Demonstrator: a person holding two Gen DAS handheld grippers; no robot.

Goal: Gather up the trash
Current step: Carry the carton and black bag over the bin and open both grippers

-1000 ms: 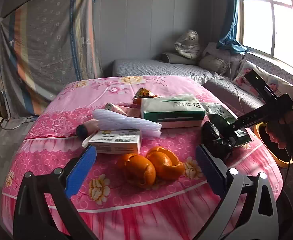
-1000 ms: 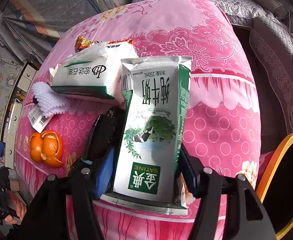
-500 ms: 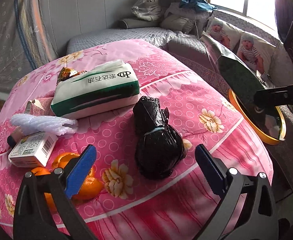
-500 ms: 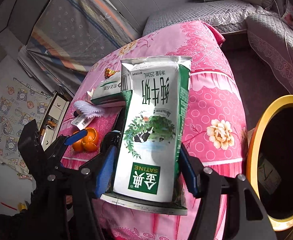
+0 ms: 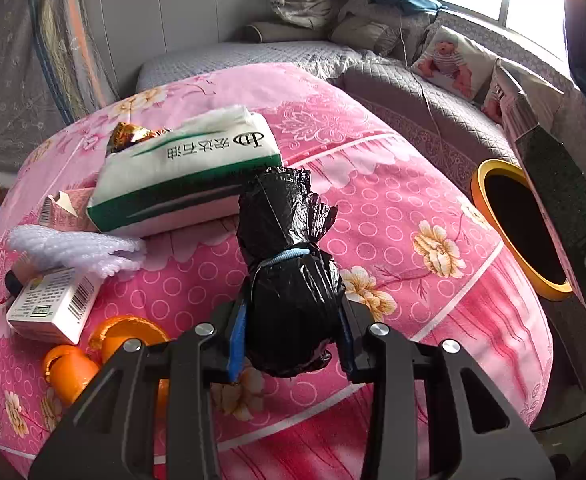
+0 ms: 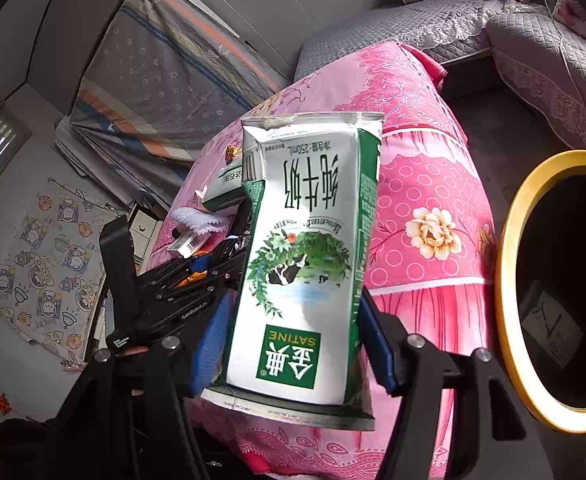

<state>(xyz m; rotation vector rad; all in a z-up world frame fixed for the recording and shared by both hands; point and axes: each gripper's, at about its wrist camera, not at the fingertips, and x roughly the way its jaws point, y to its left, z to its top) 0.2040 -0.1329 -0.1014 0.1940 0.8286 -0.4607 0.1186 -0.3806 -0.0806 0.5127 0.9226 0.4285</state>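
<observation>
The left gripper (image 5: 291, 344) was clamped on the lower part of a knotted black bag (image 5: 289, 276), its blue pads pressed against both sides. The bag lay on the pink flowered cloth (image 5: 393, 200), near the front edge, with a blue band around its middle. Behind it and touching its far end sat a white-and-green tissue pack (image 5: 185, 168). To the left lay a white foam net (image 5: 73, 248), a small barcoded box (image 5: 53, 304) and orange peel (image 5: 105, 348) at the near left.

The right gripper (image 6: 293, 344) pinched a green-and-white milk carton (image 6: 305, 248) between its blue pads, held clear of the cloth with its printed face toward the camera. A yellow-rimmed bin (image 6: 511, 292) stood to the right of the carton, beside the cloth's edge, its dark opening showing. In the left wrist view the same bin (image 5: 489, 208) stood at the far right, partly covered by the carton (image 5: 557, 192).
</observation>
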